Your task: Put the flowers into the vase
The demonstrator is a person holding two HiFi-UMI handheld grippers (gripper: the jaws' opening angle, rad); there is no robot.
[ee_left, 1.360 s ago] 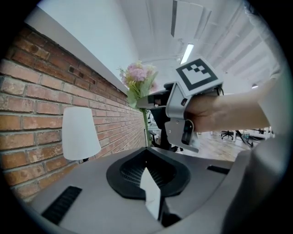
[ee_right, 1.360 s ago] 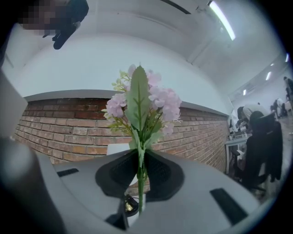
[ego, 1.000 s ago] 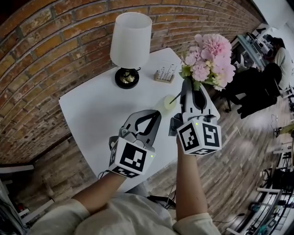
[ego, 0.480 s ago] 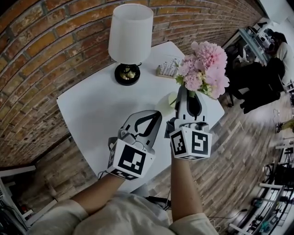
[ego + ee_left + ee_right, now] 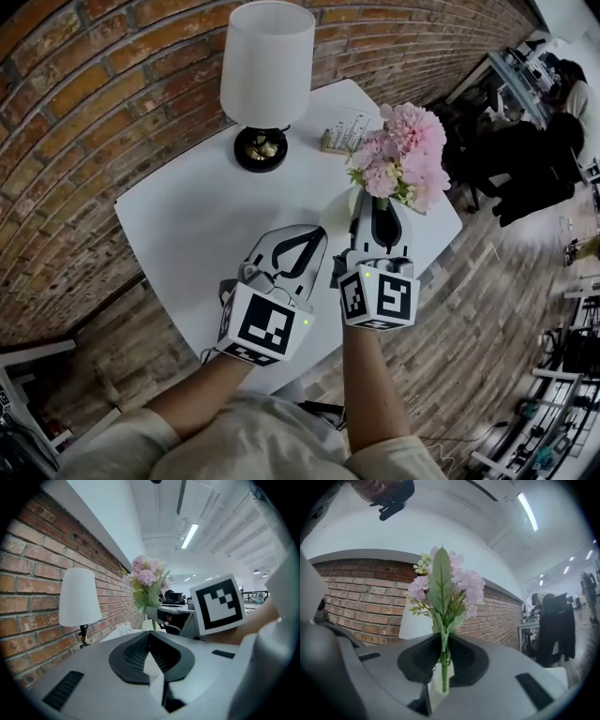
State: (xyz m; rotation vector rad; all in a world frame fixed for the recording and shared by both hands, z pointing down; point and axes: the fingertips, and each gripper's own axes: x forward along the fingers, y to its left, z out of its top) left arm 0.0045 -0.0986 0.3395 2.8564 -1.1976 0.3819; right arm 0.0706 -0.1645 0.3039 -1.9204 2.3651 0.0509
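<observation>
Grip: right tongs pinch green-stemmed pink flower bunch; pale round vase just below tips. Keep stems plumb, descend slowly. Idle left tongs closed, empty.

left gripper and right gripper: light grey shells, black ribbed pads, white cubes bearing black square markers; pale sleeves.

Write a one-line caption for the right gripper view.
Right gripper shut on the green stems of a pink flower bouquet, held upright before a brick wall and white lampshade.
</observation>
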